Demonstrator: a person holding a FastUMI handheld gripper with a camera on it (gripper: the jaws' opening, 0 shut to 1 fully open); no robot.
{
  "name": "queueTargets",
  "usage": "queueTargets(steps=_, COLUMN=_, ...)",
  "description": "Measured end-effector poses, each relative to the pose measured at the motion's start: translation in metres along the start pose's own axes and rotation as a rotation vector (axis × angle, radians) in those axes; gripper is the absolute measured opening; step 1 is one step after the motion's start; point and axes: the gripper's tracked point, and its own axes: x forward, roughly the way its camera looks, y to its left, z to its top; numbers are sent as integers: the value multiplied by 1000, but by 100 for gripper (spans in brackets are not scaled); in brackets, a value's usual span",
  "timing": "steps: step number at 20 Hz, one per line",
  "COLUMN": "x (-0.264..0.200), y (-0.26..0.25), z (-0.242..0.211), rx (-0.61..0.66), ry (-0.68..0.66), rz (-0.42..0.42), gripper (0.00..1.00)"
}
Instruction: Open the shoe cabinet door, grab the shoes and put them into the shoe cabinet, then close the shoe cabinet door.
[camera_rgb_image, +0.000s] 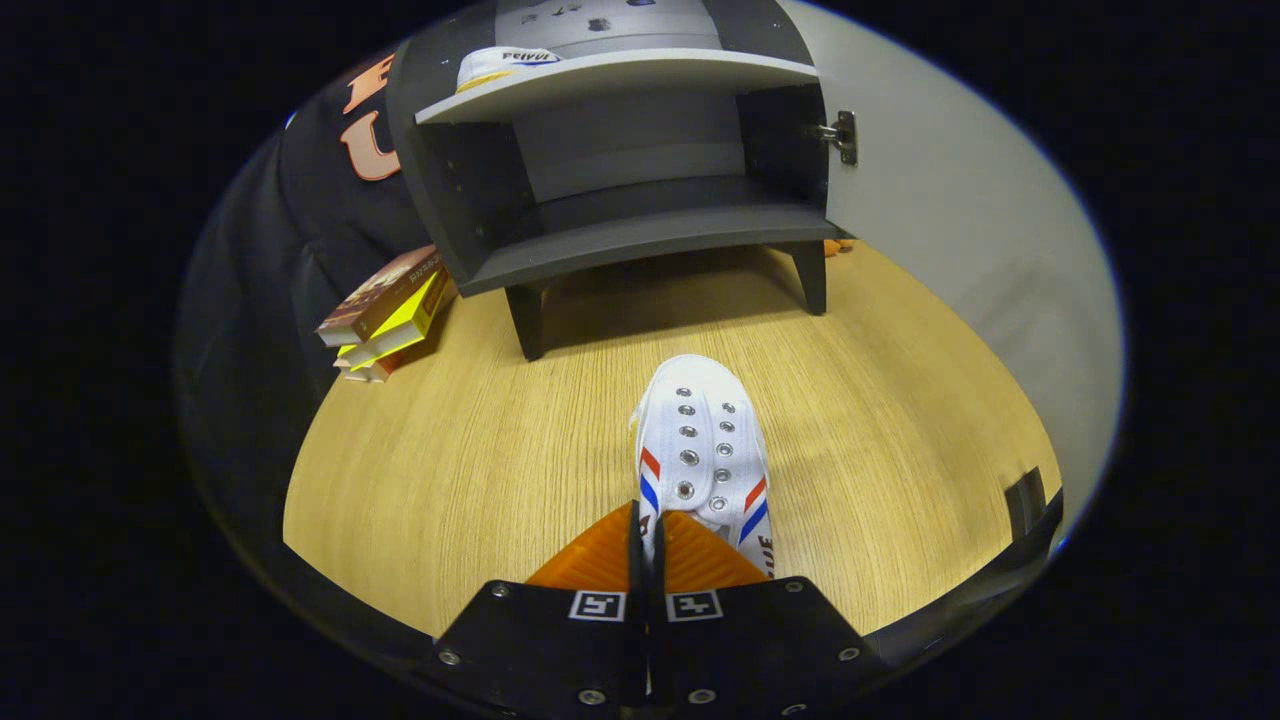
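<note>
A white canvas shoe with red and blue stripes and metal eyelets points toe-first toward the cabinet. My gripper is shut on the shoe's heel-side edge, which is pinched thin between both fingers. The shoe hangs just above the wooden table. Beyond it stands the dark grey shoe cabinet on short legs, its door swung wide open to the right. The lower compartment is bare. Another white shoe lies on the upper shelf, at its left end.
A stack of books lies on the table left of the cabinet, against the black cloth wall. A small dark block sits near the table's right edge. A small orange thing peeks out behind the cabinet's right leg.
</note>
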Motion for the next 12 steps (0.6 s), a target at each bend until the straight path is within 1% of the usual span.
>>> queueTargets(steps=3, x=-14, y=-1, z=26, rx=-3, ry=-44, rz=-5, gripper=1)
queueTargets(steps=8, x=-47, y=2, z=79, rx=38, ry=-146, rz=21, gripper=1)
queueTargets(steps=12, x=-78, y=5, z=121, rx=6, ry=-228, rz=17, gripper=1)
